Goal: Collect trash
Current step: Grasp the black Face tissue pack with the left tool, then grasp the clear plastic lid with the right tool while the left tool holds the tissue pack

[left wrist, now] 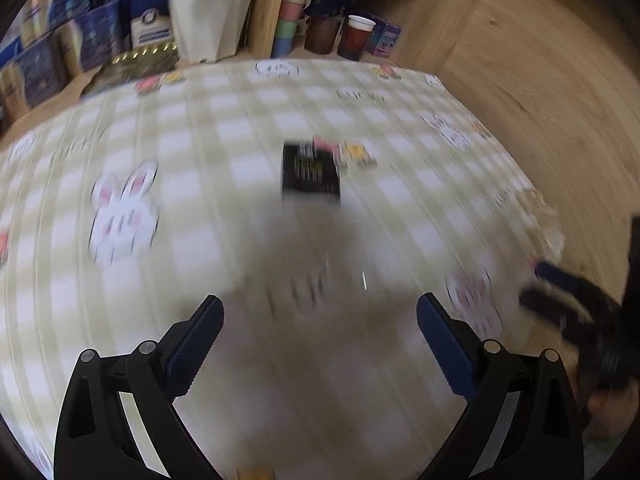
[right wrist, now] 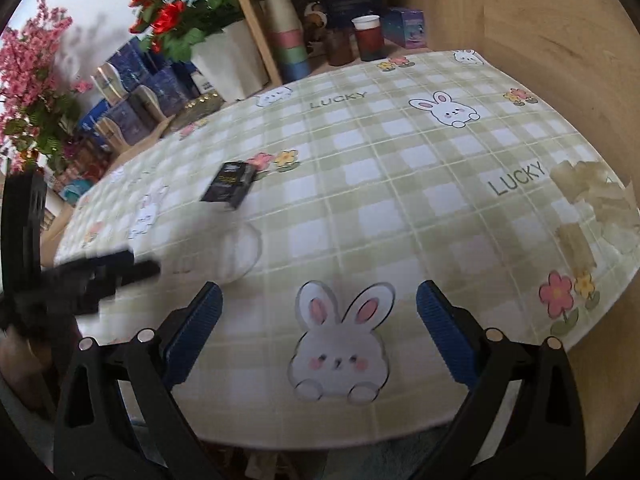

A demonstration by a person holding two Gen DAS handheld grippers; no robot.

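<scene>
**Both tongs wide open, empty — reaching for next trash**

Left tongs (left wrist: 320,320) spread wide, nothing between the pads, nothing touched; view heavily blurred. Right tongs (right wrist: 318,308) likewise fully spread, empty, hanging over the near edge of the bench (right wrist: 400,208), above a printed bunny. Each tongs shows in the other's view, off to the side, blurred: right tongs (left wrist: 568,300), left tongs (right wrist: 108,272).

Step, as judged: between picks, an approach to the next item. Nothing is gripped by either side.

Trash left on the bench: a small black box (left wrist: 310,172), lying mid-bench beside the printed flowers, ahead of the left tongs and well apart from them; same box (right wrist: 230,186) sits left of centre in the right view. Crumpled clear wrap (right wrist: 596,200) lies at the bench's right edge, hard to make out.

Next move likely needs: left tongs forward and down to straddle the box, pads on its two sides, then close. Right tongs could take the wrap.

Farther back: cups (right wrist: 366,38), boxes and flower pots along the shelf, not trash as far as can be told.
</scene>
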